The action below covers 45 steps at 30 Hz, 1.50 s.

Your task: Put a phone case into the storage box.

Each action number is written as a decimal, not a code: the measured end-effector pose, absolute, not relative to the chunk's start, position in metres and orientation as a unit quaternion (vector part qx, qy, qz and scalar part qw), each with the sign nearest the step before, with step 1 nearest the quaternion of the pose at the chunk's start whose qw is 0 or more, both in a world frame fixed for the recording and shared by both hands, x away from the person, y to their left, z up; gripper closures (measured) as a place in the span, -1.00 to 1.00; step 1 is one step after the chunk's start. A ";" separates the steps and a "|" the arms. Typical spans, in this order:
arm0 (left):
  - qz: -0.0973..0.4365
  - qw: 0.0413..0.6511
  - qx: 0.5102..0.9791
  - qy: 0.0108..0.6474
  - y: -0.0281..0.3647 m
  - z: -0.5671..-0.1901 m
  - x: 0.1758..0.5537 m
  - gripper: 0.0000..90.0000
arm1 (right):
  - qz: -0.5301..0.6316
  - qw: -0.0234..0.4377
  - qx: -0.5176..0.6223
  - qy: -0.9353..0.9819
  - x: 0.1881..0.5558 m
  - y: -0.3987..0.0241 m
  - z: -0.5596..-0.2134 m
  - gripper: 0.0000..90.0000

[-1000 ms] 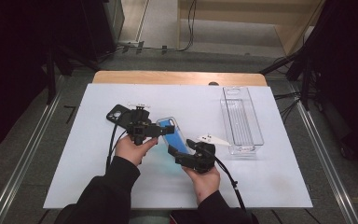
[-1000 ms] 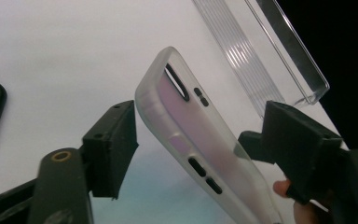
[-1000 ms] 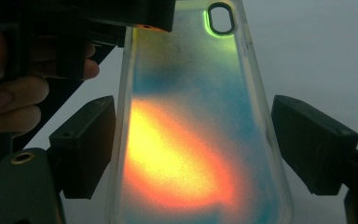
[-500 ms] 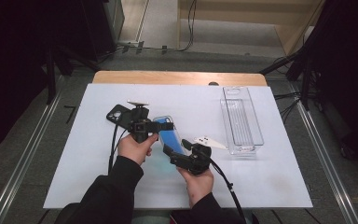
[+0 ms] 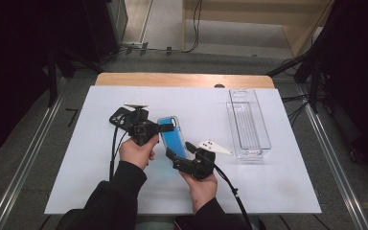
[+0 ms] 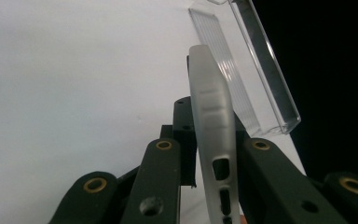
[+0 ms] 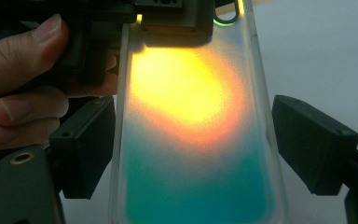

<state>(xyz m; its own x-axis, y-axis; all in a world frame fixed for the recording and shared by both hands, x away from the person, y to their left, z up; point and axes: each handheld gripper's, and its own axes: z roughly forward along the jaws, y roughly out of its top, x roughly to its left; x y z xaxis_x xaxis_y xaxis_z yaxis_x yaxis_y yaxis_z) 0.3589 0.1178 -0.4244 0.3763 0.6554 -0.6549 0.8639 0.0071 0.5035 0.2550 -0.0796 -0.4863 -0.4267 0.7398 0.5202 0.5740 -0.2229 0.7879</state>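
A translucent blue phone case (image 5: 174, 138) hangs above the white table, and my left gripper (image 5: 165, 128) is shut on its upper end. In the left gripper view the frosted case edge (image 6: 212, 121) stands clamped between the two black jaws of the left gripper (image 6: 209, 154). My right gripper (image 5: 179, 153) is open at the case's lower end. In the right gripper view the case (image 7: 191, 154) glows yellow and teal, and the right gripper (image 7: 191, 144) has a jaw on each side of it. Fingers of the other hand show at the left.
A black phone (image 5: 117, 116) lies on the white table top (image 5: 76, 182) behind the left gripper. A clear plastic tray (image 5: 249, 122) stands at the right, also seen as the tray (image 6: 256, 79). Cables trail from both grippers toward the person.
My right gripper has edged left and forward, closer around the case's lower end. The left gripper and the case have hardly moved.
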 end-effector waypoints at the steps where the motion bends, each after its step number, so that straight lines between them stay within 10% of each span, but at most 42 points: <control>1: -0.119 0.455 0.693 0.546 0.118 -0.424 0.359 0.85 | 0.574 0.075 0.529 0.620 0.255 -0.079 -0.486 -0.67; 16: -0.107 0.474 0.695 0.530 0.119 -0.413 0.353 0.92 | 0.570 0.017 0.523 0.633 0.266 -0.088 -0.486 -0.98; 45: -0.002 0.507 0.761 0.405 0.115 -0.412 0.327 0.91 | 0.484 -0.012 0.402 0.777 0.275 -0.130 -0.464 -0.97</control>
